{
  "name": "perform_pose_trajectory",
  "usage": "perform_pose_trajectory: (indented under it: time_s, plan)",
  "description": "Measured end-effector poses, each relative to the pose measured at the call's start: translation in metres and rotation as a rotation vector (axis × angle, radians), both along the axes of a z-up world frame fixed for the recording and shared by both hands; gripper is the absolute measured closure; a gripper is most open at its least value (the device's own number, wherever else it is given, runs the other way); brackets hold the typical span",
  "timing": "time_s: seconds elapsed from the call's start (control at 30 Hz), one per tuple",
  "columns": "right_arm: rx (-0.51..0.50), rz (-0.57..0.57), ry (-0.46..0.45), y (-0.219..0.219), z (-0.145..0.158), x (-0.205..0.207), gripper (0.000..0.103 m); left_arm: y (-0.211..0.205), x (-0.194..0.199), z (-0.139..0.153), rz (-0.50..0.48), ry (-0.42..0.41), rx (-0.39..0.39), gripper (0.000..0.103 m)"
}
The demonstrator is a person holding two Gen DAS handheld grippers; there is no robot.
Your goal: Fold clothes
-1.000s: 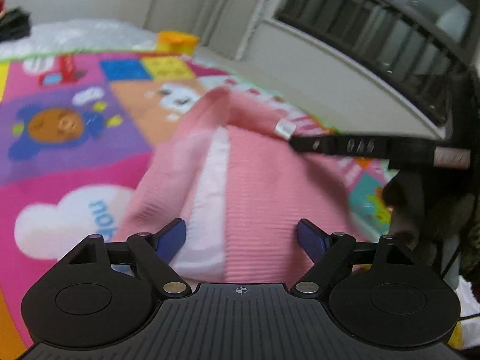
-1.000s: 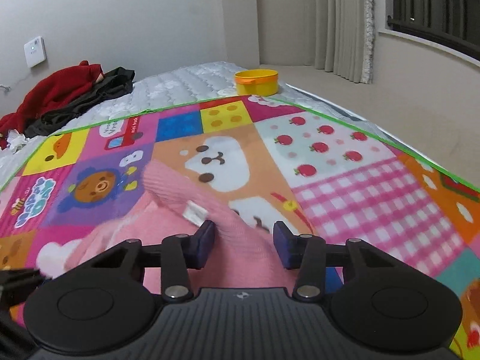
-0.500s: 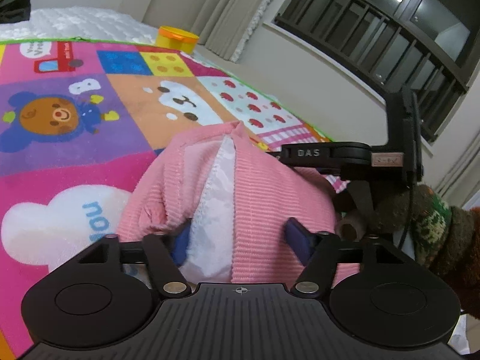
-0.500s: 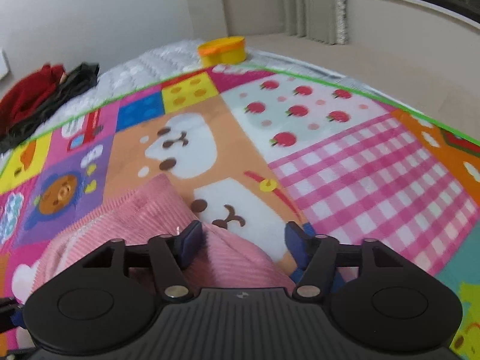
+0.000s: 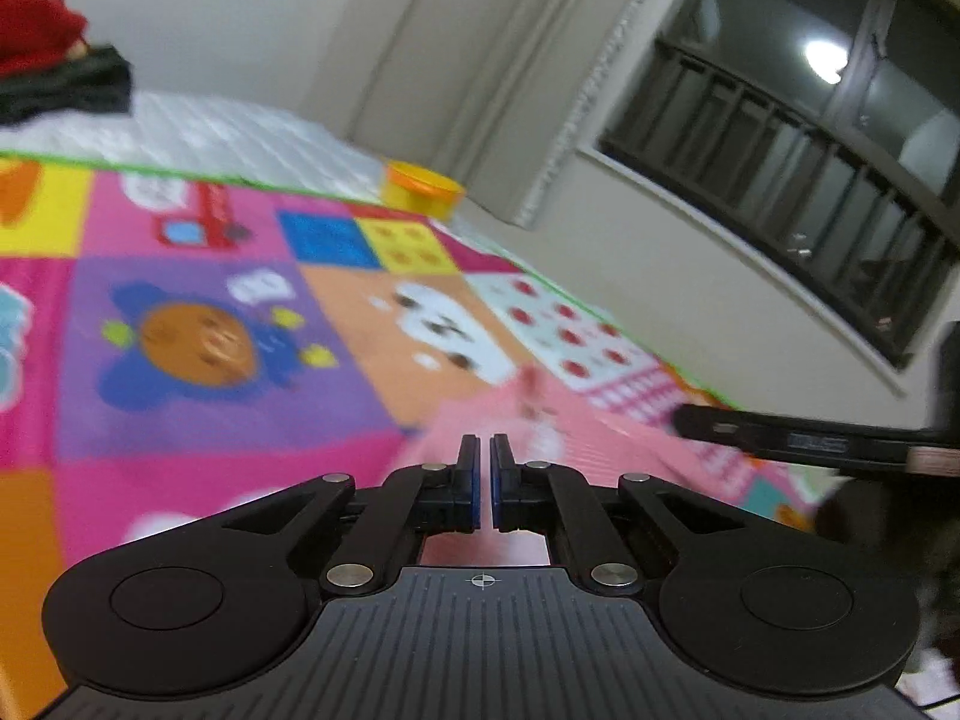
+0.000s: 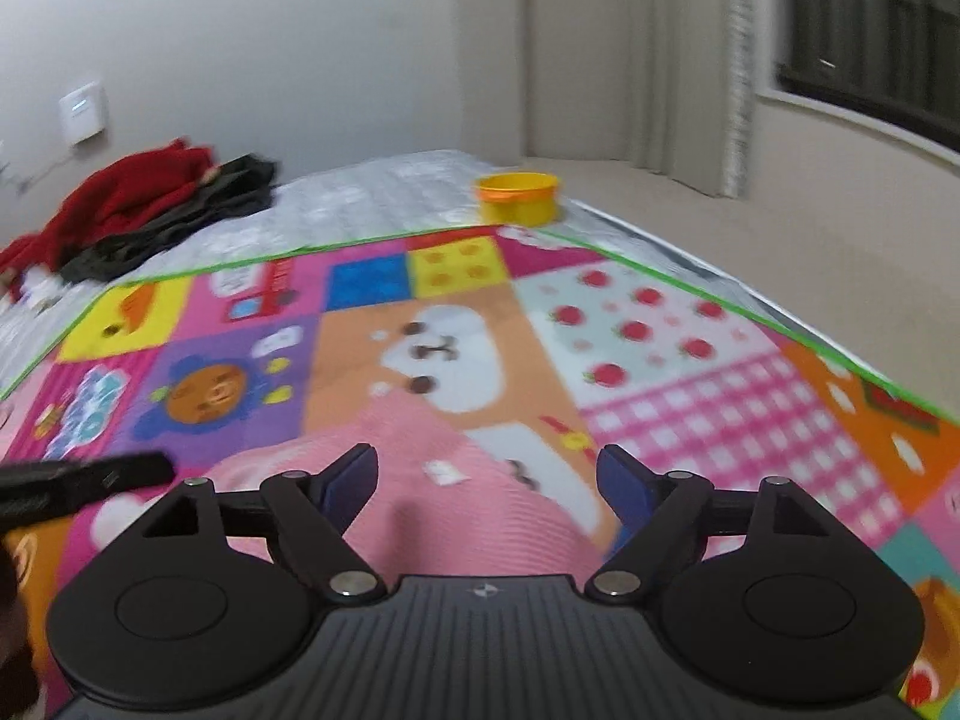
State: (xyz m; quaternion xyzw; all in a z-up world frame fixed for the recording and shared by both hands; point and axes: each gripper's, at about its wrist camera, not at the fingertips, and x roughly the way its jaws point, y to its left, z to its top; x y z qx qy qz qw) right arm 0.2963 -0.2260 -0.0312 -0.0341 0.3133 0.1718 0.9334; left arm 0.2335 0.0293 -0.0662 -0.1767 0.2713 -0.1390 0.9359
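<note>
A pink ribbed garment (image 6: 456, 516) lies folded on the colourful play mat (image 6: 672, 384), with a small white label on top. It also shows in the left wrist view (image 5: 576, 438). My right gripper (image 6: 489, 474) is open and hovers just above the garment's near part, holding nothing. My left gripper (image 5: 485, 468) is shut with nothing between its pads, raised above the garment's left edge. One finger of the right gripper (image 5: 798, 438) shows at the right of the left wrist view.
A yellow tub (image 6: 519, 197) stands at the mat's far edge on a white quilted pad (image 6: 372, 204). Red and dark clothes (image 6: 138, 204) are piled at the far left by the wall. Beige floor, curtains and a dark window lie to the right.
My left gripper has let go of the garment, closed and lifted away. My right gripper has opened wider and pulled back. The garment now lies flat on the mat.
</note>
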Motion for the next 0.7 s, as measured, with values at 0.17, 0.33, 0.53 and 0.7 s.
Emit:
perform_pose_trajectory:
  time_s: [0.17, 0.33, 0.53, 0.7]
  plan:
    - [-0.077, 0.141, 0.048, 0.042, -0.011, -0.029, 0.037, 0.025, 0.013, -0.008, 0.078, 0.082, -0.036, 0.073]
    - [-0.144, 0.154, 0.054, 0.077, -0.036, -0.046, 0.030, 0.038, 0.020, -0.017, 0.102, 0.153, -0.091, 0.034]
    - [-0.040, 0.092, 0.177, 0.077, -0.049, 0.012, 0.024, 0.040, 0.020, -0.019, 0.098, 0.174, -0.140, 0.015]
    - [0.047, 0.085, 0.169, 0.048, -0.020, 0.029, 0.023, 0.036, 0.015, -0.014, 0.051, 0.170, -0.139, 0.010]
